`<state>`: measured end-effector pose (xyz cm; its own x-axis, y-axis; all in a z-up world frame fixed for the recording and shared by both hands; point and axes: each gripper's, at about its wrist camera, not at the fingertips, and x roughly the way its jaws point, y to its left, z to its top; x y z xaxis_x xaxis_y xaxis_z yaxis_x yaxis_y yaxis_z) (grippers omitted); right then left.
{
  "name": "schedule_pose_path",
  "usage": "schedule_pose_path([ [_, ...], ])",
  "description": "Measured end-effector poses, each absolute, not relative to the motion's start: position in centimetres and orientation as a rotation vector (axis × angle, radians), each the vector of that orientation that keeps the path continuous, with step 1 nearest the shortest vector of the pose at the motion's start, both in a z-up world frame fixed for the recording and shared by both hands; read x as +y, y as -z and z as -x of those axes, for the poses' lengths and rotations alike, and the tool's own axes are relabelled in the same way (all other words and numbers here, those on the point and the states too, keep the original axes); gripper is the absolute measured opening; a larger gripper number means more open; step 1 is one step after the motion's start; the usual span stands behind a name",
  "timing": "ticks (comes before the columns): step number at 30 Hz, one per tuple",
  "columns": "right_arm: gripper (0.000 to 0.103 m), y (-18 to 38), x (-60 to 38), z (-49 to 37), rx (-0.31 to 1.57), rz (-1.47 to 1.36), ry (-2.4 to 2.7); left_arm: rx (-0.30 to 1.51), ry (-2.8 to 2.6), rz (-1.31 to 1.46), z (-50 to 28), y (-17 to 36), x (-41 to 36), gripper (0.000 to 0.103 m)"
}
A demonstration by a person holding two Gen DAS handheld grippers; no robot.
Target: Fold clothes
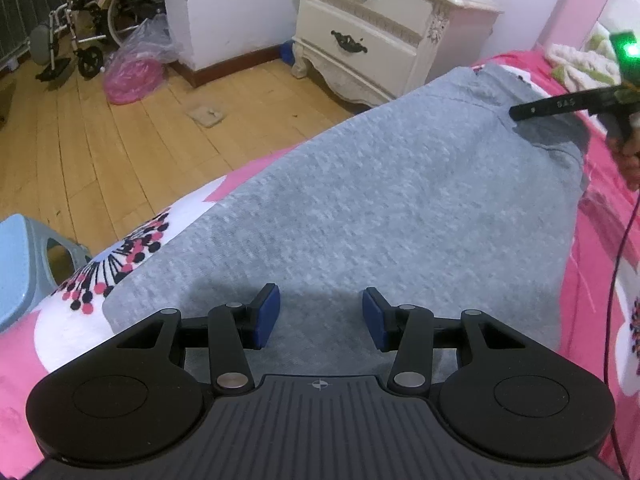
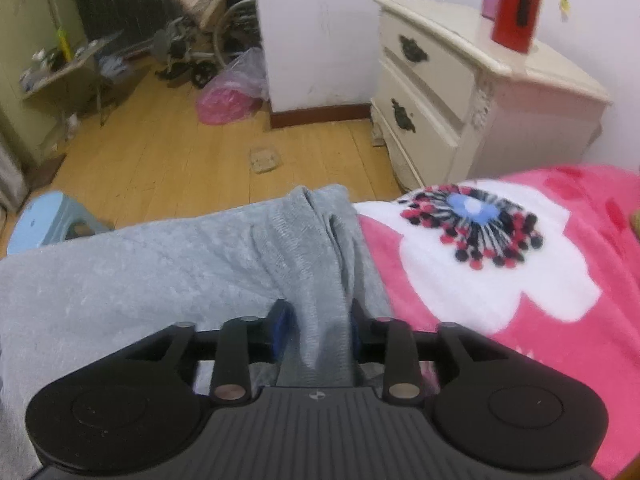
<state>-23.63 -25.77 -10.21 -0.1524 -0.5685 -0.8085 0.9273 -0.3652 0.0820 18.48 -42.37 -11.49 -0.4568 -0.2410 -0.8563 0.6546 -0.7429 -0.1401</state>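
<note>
Left wrist view: left gripper [image 1: 321,317] at lower centre, black linkage with blue pads [image 1: 267,316]. Jaws spread, gap clear, nothing between them; grey fabric visible through the gap. Grey knit garment [image 1: 380,208] lies flat across the centre of frame, running from lower left to upper right, on a pink fleece blanket with white flower print [image 1: 100,280]. At the upper right edge, one black finger of the right gripper [image 1: 548,107] reaches in over the garment's far end; a green light glows above it. A hand [image 1: 626,152] shows at the right edge, partly cut off. Upper centre: cream two-drawer nightstand with dark handles [image 1: 368,28] on a yellow wooden plank floor [image 1: 100,140]. Upper left: folded wheelchair [image 1: 92,12], pink plastic bag [image 1: 136,68] beside it. Left edge: light blue plastic stool [image 1: 24,264].

Right wrist view: right gripper [image 2: 318,326] at lower centre. A raised fold of the grey garment [image 2: 160,272] runs up between its blue pads [image 2: 280,324]; frame is blurred, cannot tell whether the pads press the fold or stand just off it. Garment fills the left and centre; blanket [image 2: 500,280] fills the right, flower print just beside the garment edge. Nightstand [image 2: 460,92] upper right, with a red bottle-like object [image 2: 516,12] on top. Stool [image 2: 48,220] at left edge, pink bag [image 2: 232,92] upper centre
</note>
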Motion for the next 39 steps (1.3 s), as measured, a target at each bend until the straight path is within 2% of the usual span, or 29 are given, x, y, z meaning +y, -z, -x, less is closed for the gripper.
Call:
schedule_pose_path([
  [1,0.058,10.3,-25.3,24.4,0.502,-0.975,1.760,0.644,2.212,-1.184,-18.8,11.4,-42.6,0.046],
  [3,0.067,10.3,-23.8,26.3,0.378,-1.045,1.827,0.702,2.216,-1.147,-19.6,11.2,-43.2,0.046],
  [4,0.077,10.3,-23.0,27.4,0.301,-1.092,1.857,0.735,2.219,-1.122,-20.1,11.1,-43.5,0.046],
  [6,0.076,10.2,-21.0,29.3,0.151,-1.182,1.908,0.792,2.201,-1.075,-21.2,10.8,-44.2,0.046],
  [8,0.070,9.2,-19.0,29.6,0.073,-1.193,1.964,0.847,2.172,-1.027,-22.6,10.3,-45.1,0.046],
  [14,0.070,2.6,-17.1,19.9,0.077,-0.923,1.753,0.978,2.052,-0.883,-27.4,9.2,-48.0,0.046],
  [19,0.070,-0.6,-18.1,4.5,0.275,-0.687,1.393,1.125,1.982,-0.809,-30.5,10.0,-48.9,0.046],
  [22,0.073,0.6,-18.5,-5.0,0.456,-0.568,1.237,1.200,1.967,-0.783,-31.9,10.7,-48.9,0.046],
  [26,0.073,5.3,-18.8,-14.2,0.699,-0.454,1.131,1.306,1.957,-0.728,-33.8,12.1,-48.9,0.046],
  [31,0.073,11.8,-18.6,-21.1,1.006,-0.200,1.077,1.391,1.980,-0.715,-34.8,14.2,-49.3,0.046],
  [39,0.072,15.6,-18.7,-22.7,1.141,-0.023,1.125,1.465,2.071,-0.650,-34.3,16.2,-49.9,0.046],
])
